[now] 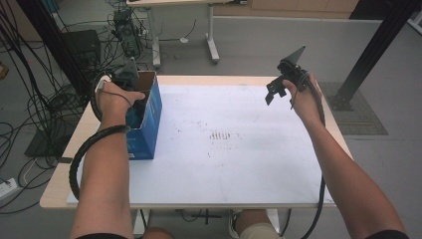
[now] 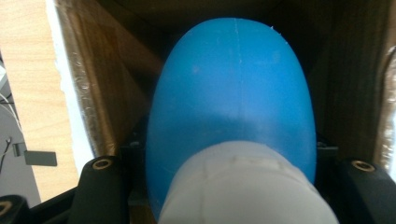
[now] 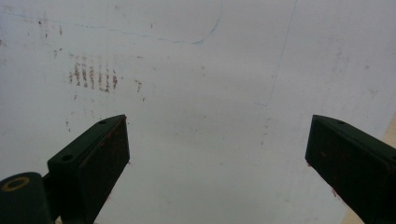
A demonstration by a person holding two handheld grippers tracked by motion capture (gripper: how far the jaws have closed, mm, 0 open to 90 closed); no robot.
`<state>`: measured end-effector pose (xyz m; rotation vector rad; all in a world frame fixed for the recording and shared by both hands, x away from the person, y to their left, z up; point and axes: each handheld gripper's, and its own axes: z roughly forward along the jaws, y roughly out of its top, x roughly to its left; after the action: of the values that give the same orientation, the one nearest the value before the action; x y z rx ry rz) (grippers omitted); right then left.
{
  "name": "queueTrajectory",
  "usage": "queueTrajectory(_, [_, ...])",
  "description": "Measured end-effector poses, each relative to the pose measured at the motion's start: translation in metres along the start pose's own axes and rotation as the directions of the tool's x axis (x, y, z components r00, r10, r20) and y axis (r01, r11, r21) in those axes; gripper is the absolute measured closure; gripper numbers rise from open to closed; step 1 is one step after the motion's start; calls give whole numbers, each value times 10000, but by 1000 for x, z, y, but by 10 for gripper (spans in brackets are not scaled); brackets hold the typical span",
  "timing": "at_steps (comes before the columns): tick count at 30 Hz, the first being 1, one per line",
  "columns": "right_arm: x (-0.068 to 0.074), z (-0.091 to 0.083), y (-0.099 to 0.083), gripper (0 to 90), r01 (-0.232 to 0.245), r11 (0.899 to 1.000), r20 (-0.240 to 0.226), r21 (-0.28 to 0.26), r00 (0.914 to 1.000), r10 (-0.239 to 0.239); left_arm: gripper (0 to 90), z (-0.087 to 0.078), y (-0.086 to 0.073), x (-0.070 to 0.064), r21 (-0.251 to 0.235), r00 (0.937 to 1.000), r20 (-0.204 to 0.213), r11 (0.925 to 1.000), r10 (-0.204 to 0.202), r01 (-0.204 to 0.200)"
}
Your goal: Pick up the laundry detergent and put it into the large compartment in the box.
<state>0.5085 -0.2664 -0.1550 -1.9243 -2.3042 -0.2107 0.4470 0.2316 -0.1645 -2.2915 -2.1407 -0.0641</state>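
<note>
Filling the space between the left gripper's [image 2: 231, 186] jaws, a smooth blue rounded object [image 2: 231, 102] with a pale grey end was held deep inside the open blue box [image 1: 149, 112]. Judged so, lifting out remained. Right of the box, the right gripper [image 3: 217, 154] was held wide open over the white table [image 1: 234, 149].

Your blue cardboard box [image 1: 149, 119] stands open-topped at the worktop's left edge, brown inside. Down in it sits a smooth blue rounded object [image 2: 233, 93] with a white end, right between your left gripper's [image 2: 229, 186] jaws.
</note>
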Motion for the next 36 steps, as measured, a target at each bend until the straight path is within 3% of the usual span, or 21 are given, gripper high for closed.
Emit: queueTrajectory(36, [5,0,1,64,24,10000,77,-9,10000,-24,378,4,-4,3,-97,9999,118,9999,-82,83])
